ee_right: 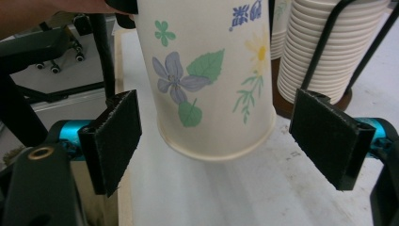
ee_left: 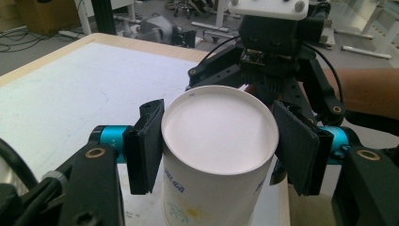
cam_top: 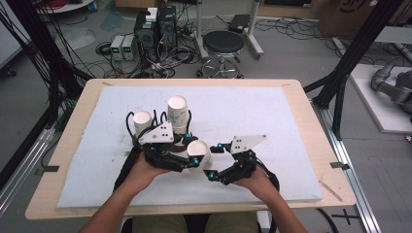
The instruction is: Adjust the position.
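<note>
Left gripper [ee_left: 219, 146] squeezing an upside-down flowered paper cup [ee_left: 217, 155] – held up off the white table mat [cam_top: 272, 116]. Right gripper [ee_right: 219, 141] wide open around the cup's rim, pads not touching. 2 cup stacks [cam_top: 178, 112] just behind

Soft, even light falls from overhead, leaving only faint shadows. The high view is slightly grainy, and the tabletop [cam_top: 272, 111] perhaps a little washed out.
</note>
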A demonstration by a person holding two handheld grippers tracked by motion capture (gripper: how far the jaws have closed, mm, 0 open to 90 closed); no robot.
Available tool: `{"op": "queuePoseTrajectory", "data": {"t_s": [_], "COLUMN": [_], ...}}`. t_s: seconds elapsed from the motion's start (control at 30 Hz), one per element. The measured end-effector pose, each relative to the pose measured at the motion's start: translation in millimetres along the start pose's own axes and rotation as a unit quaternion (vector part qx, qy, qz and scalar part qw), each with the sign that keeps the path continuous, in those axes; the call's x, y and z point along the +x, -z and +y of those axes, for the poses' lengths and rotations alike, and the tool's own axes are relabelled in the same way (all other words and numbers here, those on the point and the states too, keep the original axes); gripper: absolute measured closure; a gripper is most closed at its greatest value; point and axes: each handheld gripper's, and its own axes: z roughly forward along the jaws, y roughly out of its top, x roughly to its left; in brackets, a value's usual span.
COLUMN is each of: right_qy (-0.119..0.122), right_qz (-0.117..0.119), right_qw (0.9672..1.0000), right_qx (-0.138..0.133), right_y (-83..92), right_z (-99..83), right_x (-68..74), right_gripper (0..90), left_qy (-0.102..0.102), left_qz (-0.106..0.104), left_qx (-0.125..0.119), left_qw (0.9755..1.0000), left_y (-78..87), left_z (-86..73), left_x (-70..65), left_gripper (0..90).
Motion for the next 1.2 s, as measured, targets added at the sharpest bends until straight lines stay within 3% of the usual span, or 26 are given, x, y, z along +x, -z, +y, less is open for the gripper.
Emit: {"op": "queuePoseTrajectory", "data": {"t_s": [0.5, 0.57, 0.8, 1.0, 1.03, 1.1, 1.2], "right_qy": [0.002, 0.006, 0.014, 0.021, 0.026, 0.028, 0.035], "right_qz": [0.017, 0.021, 0.021, 0.019, 0.017, 0.017, 0.016], "right_qw": [0.9998, 0.9997, 0.9995, 0.9996, 0.9995, 0.9995, 0.9992], "right_qx": [-0.007, -0.01, -0.018, -0.008, -0.005, 0.003, 0.014], "right_y": [-8.2, -7.6, -5.6, -3.7, -3.0, -2.0, -0.4], "right_z": [0.8, -0.1, -0.9, -1.2, -1.0, -0.2, 0.4], "right_x": [0.3, 0.0, 0.0, 0.1, -0.1, 0.2, -0.4], "right_gripper": [17.9, 23.8, 27.3, 30.0, 30.1, 30.1, 30.1], "left_qy": [-0.002, -0.001, -0.001, 0.006, 0.01, 0.02, 0.022], "left_qz": [-0.021, -0.023, -0.023, -0.023, -0.021, -0.006, -0.003], "left_qx": [-0.007, -0.009, -0.012, -0.007, -0.009, 0.0, 0.008], "left_qw": [0.9998, 0.9997, 0.9997, 0.9997, 0.9997, 0.9998, 0.9997], "left_y": [-9.3, -9.9, -10.3, -11.6, -12.0, -13.5, -12.8], "left_z": [1.9, 2.2, 2.4, 1.5, 1.1, 0.9, 0.0], "left_x": [-4.3, -4.8, -4.8, -4.6, -4.8, -4.2, -2.8], "left_gripper": [37.6, 37.6, 37.6, 36.0, 34.4, 15.7, 13.0]}}
